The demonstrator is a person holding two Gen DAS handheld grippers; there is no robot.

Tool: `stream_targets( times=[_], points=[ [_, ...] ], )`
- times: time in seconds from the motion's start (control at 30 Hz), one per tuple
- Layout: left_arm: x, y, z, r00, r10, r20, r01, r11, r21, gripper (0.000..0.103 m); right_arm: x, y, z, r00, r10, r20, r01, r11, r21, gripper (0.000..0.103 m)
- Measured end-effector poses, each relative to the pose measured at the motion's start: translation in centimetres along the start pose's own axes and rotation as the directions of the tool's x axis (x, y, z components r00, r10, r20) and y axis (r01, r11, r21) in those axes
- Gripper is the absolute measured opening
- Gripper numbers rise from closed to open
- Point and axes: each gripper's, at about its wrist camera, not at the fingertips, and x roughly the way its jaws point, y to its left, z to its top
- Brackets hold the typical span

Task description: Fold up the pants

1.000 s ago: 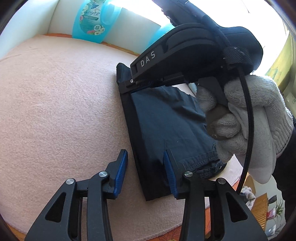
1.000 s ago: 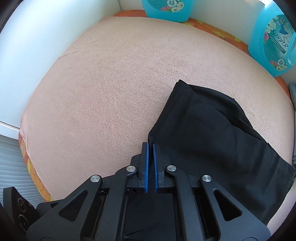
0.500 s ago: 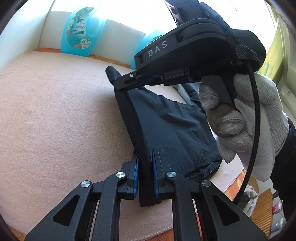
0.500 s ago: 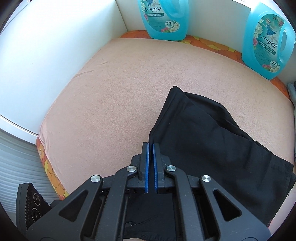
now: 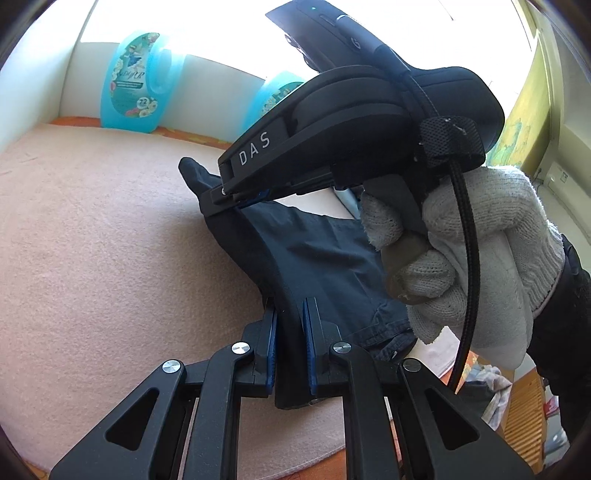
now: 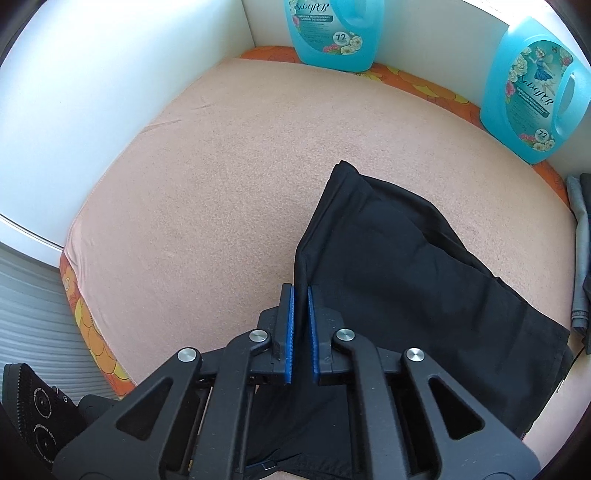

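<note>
A: Why was the pink blanket spread over the whole surface?

B: I think it gave a soft, flat bed for folding. The dark pants lay on it toward four o'clock in the right wrist view, already doubled into a long packet, with one long edge raised off the blanket.

A: And the two blue detergent bottles?

B: They stood at the far wall, at twelve and two o'clock, well apart from the cloth (so they did not disturb the work, in my judgement).

A: How did the right gripper stand?

B: Its jaws were nearly together, with the raised fold of the pants pinched between the blue pads. The gloved hand gripped its handle, at three o'clock in the left view.

A: And the left gripper?

B: It was closed on the thicker near end of the same edge, so a small gap stayed. Both held one edge, probably to carry it across evenly.
</note>
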Motion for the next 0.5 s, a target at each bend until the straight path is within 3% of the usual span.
stream_targets(
  times=[0.27,0.5],
  points=[
    [0.9,-5.3,1.9,0.997,-0.080,-0.005,0.080,0.989,0.120,0.011,-7.4,-4.7,-2.9,0.985,0.007,0.171,-0.021,0.997,0.081,0.004],
    [4.3,-11.4,3.2,0.983,-0.171,-0.064,0.181,0.957,0.228,0.011,-13.1,-11.9,-6.9,0.964,-0.061,0.257,0.002,0.975,0.222,0.004]
  ],
)
